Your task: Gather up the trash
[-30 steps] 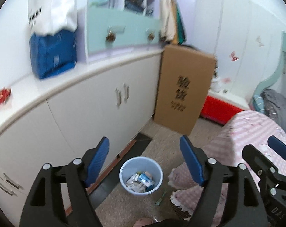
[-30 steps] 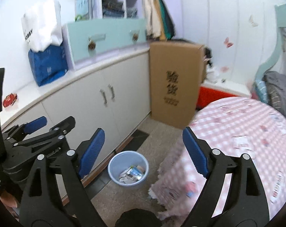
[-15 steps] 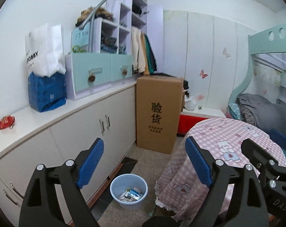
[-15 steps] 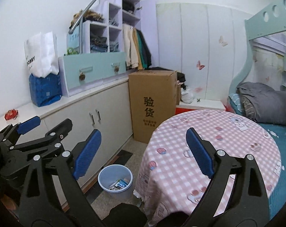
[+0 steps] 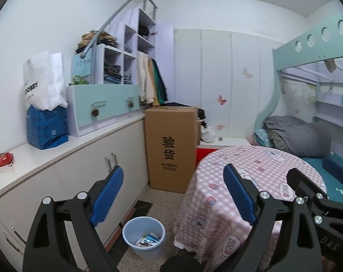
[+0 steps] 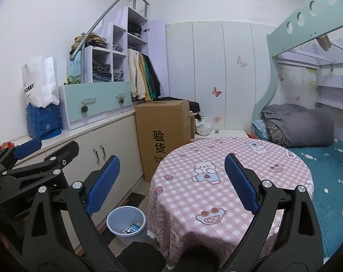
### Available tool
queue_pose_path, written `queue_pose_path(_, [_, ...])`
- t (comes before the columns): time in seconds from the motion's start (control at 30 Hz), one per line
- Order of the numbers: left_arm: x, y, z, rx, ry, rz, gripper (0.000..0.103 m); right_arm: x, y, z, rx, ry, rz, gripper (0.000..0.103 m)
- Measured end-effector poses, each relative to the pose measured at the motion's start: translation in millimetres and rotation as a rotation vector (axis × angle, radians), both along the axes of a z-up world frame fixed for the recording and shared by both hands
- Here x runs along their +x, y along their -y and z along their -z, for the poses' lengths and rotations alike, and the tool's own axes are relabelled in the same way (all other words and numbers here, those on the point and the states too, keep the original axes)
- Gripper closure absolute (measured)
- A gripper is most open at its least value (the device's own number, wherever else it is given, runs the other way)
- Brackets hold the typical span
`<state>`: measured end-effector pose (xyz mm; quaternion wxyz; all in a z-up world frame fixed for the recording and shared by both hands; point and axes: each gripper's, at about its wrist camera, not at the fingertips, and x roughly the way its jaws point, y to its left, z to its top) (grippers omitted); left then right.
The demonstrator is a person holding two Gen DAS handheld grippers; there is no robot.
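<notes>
Both views have swung up off the bin (image 5: pixel 143 235); left gripper (image 5: pixel 171 195) and right gripper (image 6: pixel 171 183) (empty) gape wide.

Your two wrist cams sit side by side, both looking out along their own blue-padded fingers and tipped slightly down into the bedroom. Your left cam hangs back toward the long white cabinet run (image 5: pixel 80 158), with the right gripper (image 5: pixel 312 176) poking in at its right edge. Your right cam sits nearer the round table in the pink checked cloth (image 6: pixel 228 181) and catches the left gripper (image 6: pixel 46 151) on its left. Both share the tall brown cardboard box (image 5: pixel 171 149) (image 6: pixel 162 136), the pale blue plastic bin (image 5: pixel 144 235) (image 6: pixel 126 222) and the teal bunk bed (image 5: pixel 307 52).
</notes>
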<state>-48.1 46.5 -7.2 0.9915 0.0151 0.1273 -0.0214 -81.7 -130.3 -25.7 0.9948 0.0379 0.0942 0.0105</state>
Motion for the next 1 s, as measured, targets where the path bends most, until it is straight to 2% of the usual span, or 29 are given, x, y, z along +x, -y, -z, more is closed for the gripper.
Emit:
queue_pose_path(0.4, [-8.7,9.9,2.6,0.012,0.028,0.023,0.015,-8.9,4.2,3.9,-0.007,0.005,0.030,0.011])
queue_pose_path(1.0, [-6.8,10.5,4.3,0.016,0.023,0.042,0.015,-9.5,7.3,7.0,0.003,-0.013,0.037,0.011])
